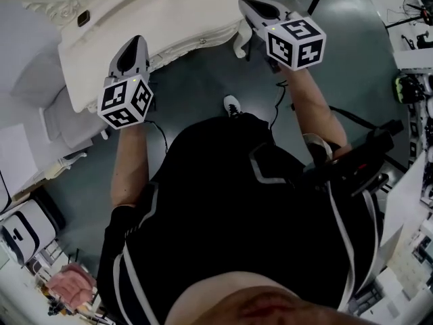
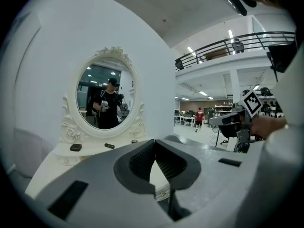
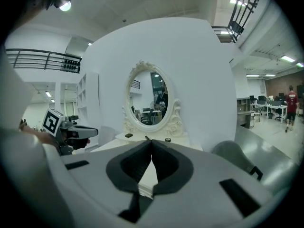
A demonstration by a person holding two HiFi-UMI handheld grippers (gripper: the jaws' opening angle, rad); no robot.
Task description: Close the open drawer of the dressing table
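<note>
The white dressing table fills the top of the head view, its carved front edge toward me. No drawer front shows from above. My left gripper hangs over that front edge at the left, my right gripper over it at the right. Both point nearly level at the oval mirror. The left gripper is shut, its jaws meeting with nothing between them. The right gripper is likewise shut and empty. Each gripper view shows the other gripper beside it.
Small dark items lie on the tabletop below the mirror. A grey seat back stands at the right. White padded furniture sits left of the table. My shoe and a cable are on the floor.
</note>
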